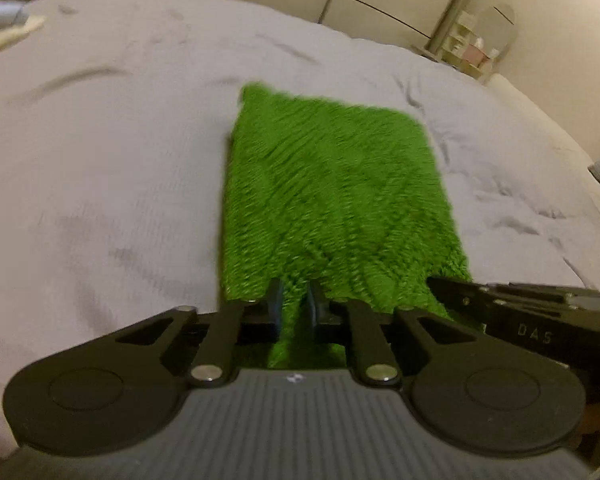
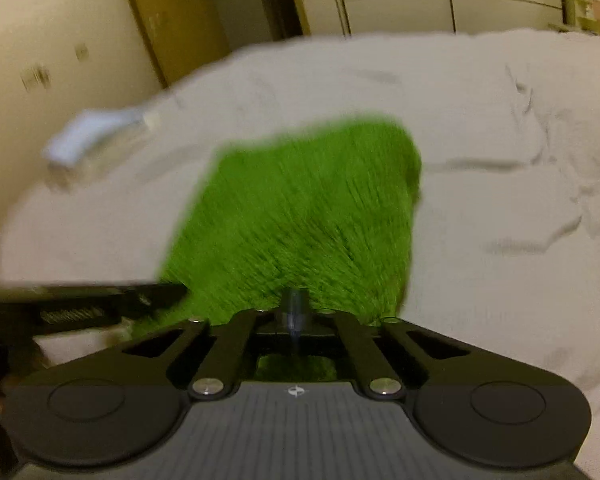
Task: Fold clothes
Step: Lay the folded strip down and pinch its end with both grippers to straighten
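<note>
- The left gripper (image 1: 296, 300) was nearest in its own view, jaws narrow and pinched on a ridge of the green knitted garment (image 1: 332, 200) at its near edge; green yarn showed between the blue pads.
- The right gripper (image 2: 296, 308) had its jaws drawn fully together at the near edge of the same garment (image 2: 300, 220). The fabric ran right up to its tips, so it appeared to be clamped on the hem, though blur hid the contact itself.
- In each wrist view the other gripper showed at the side, so the two sat just beside each other along that near edge.
- Beyond the tips, the garment lay flat as a narrow rectangle on the grey bedsheet (image 1: 100, 140), its far end resting mid-bed.
- Further off, a pale blue item (image 2: 80, 140) lay near the bed's far-left edge, well apart from the garment.
- Judged from this, the step in hand was a lengthwise fold: both near corners gripped, ready to lift.
- The next move would call for raising both corners together, carrying them over to the far edge, keeping the hem level so the knit does not skew.
</note>
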`<state>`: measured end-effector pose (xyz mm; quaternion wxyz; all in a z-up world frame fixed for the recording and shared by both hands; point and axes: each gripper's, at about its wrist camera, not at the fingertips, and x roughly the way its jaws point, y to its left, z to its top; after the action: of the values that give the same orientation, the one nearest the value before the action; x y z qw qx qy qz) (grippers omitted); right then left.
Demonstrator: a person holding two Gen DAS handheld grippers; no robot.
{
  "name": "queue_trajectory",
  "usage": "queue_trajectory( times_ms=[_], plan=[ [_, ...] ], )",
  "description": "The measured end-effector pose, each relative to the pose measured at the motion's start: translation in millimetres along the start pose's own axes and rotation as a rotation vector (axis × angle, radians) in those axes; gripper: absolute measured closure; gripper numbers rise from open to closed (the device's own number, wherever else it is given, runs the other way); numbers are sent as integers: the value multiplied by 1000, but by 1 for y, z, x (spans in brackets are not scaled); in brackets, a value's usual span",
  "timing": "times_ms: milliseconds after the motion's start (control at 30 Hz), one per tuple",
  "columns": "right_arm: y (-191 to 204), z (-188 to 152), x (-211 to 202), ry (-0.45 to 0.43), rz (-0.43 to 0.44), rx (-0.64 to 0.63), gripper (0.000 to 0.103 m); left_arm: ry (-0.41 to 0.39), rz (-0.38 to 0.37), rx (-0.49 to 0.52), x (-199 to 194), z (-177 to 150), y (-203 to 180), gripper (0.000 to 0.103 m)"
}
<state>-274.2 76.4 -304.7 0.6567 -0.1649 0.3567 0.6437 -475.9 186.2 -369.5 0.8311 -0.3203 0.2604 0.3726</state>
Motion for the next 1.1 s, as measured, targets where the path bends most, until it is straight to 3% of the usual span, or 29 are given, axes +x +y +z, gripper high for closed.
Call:
queue_trajectory(
  times_ms=[167,267,333,367,567,733,933,1100],
  plan=[
    [-10,1,5,37,33,16,103,25,-17,-42,-10,12,7,97],
    [-16,21,-8,34,60,58,103,-22,-28,22,-24,32,-2,98],
    [-19,36,-20,-24,52,64,92,-51,-49,47,-26,49,-7,98],
    [-21,44,-21,-55,38,60,88,-57,-50,55,-21,58,-9,97],
    [-44,81,19,-115,-14,69,88,-66,18,114,29,96,-10,98],
    [-52,76,68,-27,-33,41,89,-46,88,138,69,92,9,100],
    [-54,84,62,-18,-9,24,88,-58,34,94,56,103,15,101],
    [-69,106,46,-122,-28,79,77,-79,23,95,61,130,13,99]
  ],
)
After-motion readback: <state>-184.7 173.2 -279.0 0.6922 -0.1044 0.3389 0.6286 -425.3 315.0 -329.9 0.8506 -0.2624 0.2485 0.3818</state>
